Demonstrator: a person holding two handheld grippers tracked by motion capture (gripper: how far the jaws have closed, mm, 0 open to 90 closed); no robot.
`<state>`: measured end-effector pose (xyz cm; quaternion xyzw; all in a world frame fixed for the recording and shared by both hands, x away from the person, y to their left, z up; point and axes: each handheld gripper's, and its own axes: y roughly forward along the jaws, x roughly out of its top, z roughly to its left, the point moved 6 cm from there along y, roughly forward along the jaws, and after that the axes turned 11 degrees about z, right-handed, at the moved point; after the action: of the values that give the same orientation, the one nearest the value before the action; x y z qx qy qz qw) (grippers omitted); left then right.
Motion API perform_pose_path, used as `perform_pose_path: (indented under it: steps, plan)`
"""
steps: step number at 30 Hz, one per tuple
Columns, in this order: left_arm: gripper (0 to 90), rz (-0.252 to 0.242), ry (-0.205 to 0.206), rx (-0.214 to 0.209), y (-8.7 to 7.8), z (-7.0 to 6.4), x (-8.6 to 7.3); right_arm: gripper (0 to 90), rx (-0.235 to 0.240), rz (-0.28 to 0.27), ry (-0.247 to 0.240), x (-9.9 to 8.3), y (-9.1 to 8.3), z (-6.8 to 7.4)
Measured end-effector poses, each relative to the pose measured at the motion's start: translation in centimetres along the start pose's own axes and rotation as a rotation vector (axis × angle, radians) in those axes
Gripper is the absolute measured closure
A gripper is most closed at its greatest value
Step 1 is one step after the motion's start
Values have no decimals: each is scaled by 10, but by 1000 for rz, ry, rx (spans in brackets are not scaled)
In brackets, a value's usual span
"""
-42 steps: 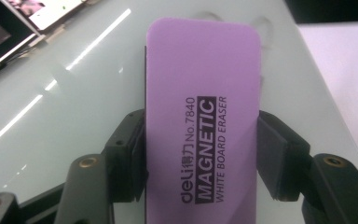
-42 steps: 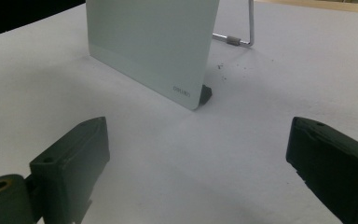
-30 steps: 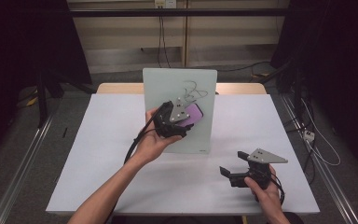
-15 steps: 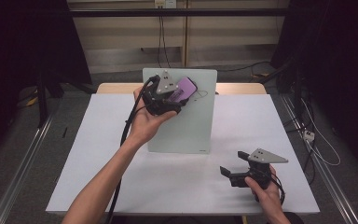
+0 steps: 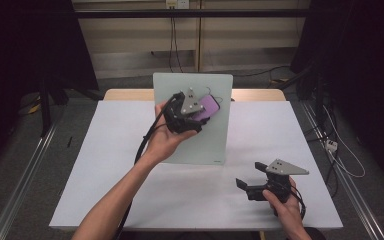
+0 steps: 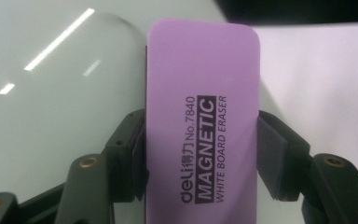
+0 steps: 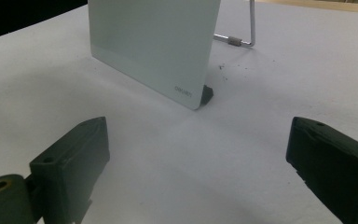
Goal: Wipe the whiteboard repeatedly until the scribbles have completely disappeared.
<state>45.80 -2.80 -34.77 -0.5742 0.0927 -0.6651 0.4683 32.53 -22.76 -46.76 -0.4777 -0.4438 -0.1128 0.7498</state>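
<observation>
A pale green-white board [image 5: 200, 145] stands tilted on a wire stand in the middle of the table. My left gripper [image 5: 196, 114] is shut on a purple magnetic whiteboard eraser [image 5: 206, 108] and holds it against the board's upper right part, where a thin black scribble [image 5: 215, 93] shows. In the left gripper view the eraser [image 6: 203, 121] is clamped between both pads [image 6: 271, 161], its printed face toward the camera, the board [image 6: 51, 98] behind it. My right gripper [image 5: 244, 187] rests low at the table's front right, open with nothing between its fingers [image 7: 72, 156]; the board's lower corner [image 7: 154, 51] lies ahead of it.
The white table top [image 5: 100, 175] carries the board alone. The board's wire stand [image 7: 242, 32] juts out behind it, with a few dark specks on the table beside it. Dark curtains and floor cables surround the table.
My left gripper with the eraser swept from the board's middle up to its top left, then came back right and slightly down. The right gripper has stayed put.
</observation>
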Motion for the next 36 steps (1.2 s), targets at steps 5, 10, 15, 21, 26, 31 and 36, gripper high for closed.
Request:
perform_pose_path:
  steps: [5, 10, 15, 21, 26, 31, 36]
  plan:
    - [408, 31, 18, -43, 15, -22, -18, 58, -1, -1, -2, 0, 0, 0]
    - [409, 10, -22, -28, 4, -9, -22, 58, 1, -2, 2, 0, 0, 0]
    - [408, -28, -98, 34, -22, 23, -25, 58, -2, -1, 1, 0, 0, -1]
    - [408, -83, -167, 94, -47, 55, -31, 58, -2, 0, 3, 0, 1, 0]
    - [407, -83, -183, 121, -50, 61, -27, 58, -4, 1, 2, 0, 1, -1]
    - [406, -59, -137, 129, -41, 49, -20, 58, 2, 3, -1, 0, 2, -1]
    - [407, -29, -80, 71, -18, 19, -19, 58, 2, -1, 2, 0, 1, 0]
